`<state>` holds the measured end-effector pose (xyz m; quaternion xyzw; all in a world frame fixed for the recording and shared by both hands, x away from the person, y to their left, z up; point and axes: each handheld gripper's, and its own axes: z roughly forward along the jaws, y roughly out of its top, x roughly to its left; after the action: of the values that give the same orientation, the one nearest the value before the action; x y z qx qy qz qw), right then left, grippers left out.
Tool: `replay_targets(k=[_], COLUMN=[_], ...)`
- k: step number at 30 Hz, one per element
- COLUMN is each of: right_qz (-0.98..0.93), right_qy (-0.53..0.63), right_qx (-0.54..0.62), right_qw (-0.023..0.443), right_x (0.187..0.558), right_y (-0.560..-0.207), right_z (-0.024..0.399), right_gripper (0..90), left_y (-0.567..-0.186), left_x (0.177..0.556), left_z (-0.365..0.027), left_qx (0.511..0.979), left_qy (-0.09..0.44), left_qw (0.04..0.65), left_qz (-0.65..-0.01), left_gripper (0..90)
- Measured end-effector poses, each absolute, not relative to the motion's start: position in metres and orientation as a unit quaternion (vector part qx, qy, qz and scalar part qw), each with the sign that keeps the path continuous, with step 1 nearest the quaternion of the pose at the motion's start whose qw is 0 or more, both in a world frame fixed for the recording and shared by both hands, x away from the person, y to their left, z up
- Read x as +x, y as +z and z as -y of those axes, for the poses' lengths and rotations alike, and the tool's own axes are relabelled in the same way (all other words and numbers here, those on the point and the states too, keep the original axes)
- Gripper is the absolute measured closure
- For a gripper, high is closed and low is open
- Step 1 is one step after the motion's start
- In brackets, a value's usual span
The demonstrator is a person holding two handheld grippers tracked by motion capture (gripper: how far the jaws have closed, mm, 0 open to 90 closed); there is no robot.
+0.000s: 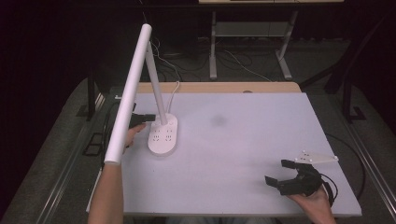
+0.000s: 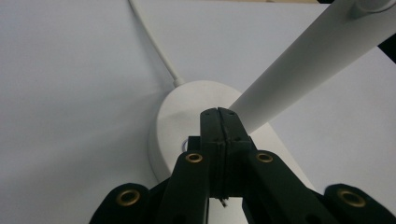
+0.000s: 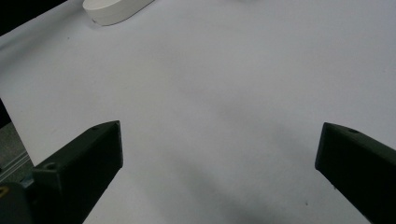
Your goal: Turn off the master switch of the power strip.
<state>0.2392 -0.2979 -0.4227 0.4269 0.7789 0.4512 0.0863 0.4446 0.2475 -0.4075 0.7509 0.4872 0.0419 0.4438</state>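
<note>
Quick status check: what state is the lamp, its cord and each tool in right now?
Desk lamp: upright on the table, arm raised, head tilted; no glow visible.
Lamp cord: attached at the back of the base, trailing away across the table.
Left tool: jaws shut together with nothing between them, tips over the lamp base.
Right tool: jaws wide open, empty, resting near the table's right front.

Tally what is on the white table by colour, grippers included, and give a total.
White: 1, the desk lamp, its base on the table.
Black: 2, the left gripper, jaws shut with nothing between them at the lamp base, and the right gripper, jaws open over bare table.
Total: 3
</note>
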Motion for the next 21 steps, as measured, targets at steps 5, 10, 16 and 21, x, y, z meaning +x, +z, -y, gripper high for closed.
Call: replay_targets(k=[5,10,16,21], right_qz=[-0.780,-0.778,-0.775,-0.774], right_qy=[0.451,0.453,0.454,0.453], right_qx=[0.425,0.427,0.431,0.432], right_qw=[0.087,0.089,0.091,0.091], right_x=[0.239,0.239,0.238,0.238], right_y=[-0.423,-0.422,-0.422,-0.422], right_z=[0.297,0.299,0.301,0.302], right_gripper=[0.1,0.1,0.1,0.1], left_y=[-0.412,-0.416,-0.419,-0.423], left_x=[0.447,0.449,0.449,0.450], left_z=[-0.244,-0.242,-0.239,-0.238], left_qx=[0.750,0.749,0.755,0.757], left_qy=[0.042,0.042,0.043,0.043], left_qw=[0.440,0.439,0.425,0.419], left_qz=[-0.492,-0.494,-0.498,-0.499], left_gripper=[89.8,89.8,89.8,89.8])
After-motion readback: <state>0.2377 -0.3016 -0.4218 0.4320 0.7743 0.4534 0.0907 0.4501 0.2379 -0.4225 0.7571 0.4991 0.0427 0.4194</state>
